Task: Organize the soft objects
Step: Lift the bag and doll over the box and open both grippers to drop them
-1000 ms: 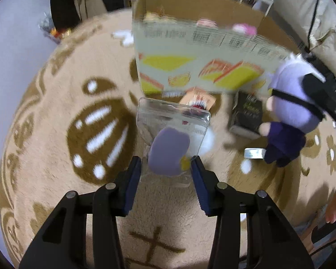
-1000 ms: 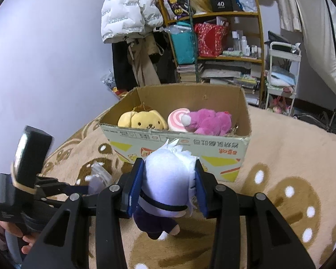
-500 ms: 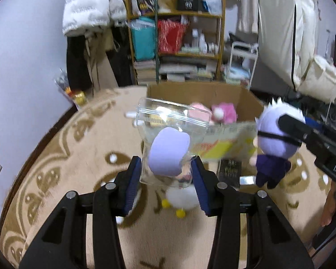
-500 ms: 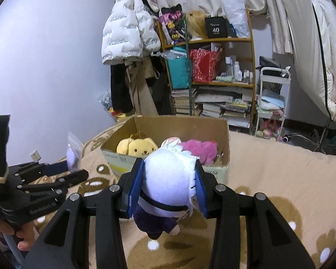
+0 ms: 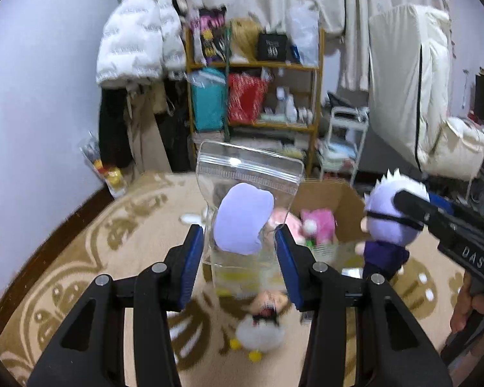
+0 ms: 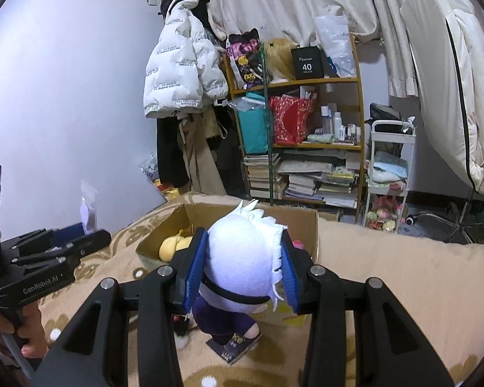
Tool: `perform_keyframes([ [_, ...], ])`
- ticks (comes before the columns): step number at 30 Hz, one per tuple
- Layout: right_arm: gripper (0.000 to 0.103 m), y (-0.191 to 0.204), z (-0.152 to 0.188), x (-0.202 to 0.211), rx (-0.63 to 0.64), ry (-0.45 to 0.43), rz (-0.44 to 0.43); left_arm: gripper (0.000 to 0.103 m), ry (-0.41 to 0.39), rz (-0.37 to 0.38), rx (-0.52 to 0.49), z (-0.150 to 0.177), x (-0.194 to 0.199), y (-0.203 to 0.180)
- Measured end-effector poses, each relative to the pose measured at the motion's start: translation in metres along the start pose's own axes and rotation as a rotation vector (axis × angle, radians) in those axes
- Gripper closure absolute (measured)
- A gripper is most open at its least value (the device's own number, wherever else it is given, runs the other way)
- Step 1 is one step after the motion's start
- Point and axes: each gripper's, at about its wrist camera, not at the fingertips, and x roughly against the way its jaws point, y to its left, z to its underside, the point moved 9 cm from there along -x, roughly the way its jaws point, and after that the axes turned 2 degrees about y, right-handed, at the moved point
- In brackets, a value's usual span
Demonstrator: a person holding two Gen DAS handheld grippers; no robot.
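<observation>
My left gripper (image 5: pixel 240 251) is shut on a clear zip bag (image 5: pixel 248 174) with a lilac soft piece (image 5: pixel 242 222) inside, held up above the rug. My right gripper (image 6: pixel 242 269) is shut on a white-haired plush doll (image 6: pixel 242 264) in dark purple clothes, held above the rug in front of the open cardboard box (image 6: pixel 309 225). The doll also shows at the right of the left wrist view (image 5: pixel 390 222). The box (image 5: pixel 326 193) holds a yellow plush (image 6: pixel 174 245) and a pink plush (image 5: pixel 317 224).
A white plush with yellow feet (image 5: pixel 259 335) lies on the beige patterned rug (image 5: pixel 90 277). A book (image 6: pixel 234 348) lies under the doll. A crowded shelf (image 6: pixel 303 135), a hanging white jacket (image 6: pixel 180 74) and a small white cart (image 6: pixel 388 174) stand behind the box.
Both grippers have risen and tilted up with their loads; the box now sits lower and farther in both views. The bag has been lifted off the rug.
</observation>
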Motion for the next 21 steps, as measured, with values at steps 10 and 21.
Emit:
perform_keyframes([
  [10,0.058,-0.005,-0.033,-0.011,-0.008,-0.063,-0.025,0.059,-0.04,0.009,-0.045,-0.039,-0.025,-0.02],
  [21,0.056,-0.031,-0.024,-0.049,-0.065,-0.028,0.012,0.058,0.036,0.023,-0.043,-0.025,-0.076,-0.022],
])
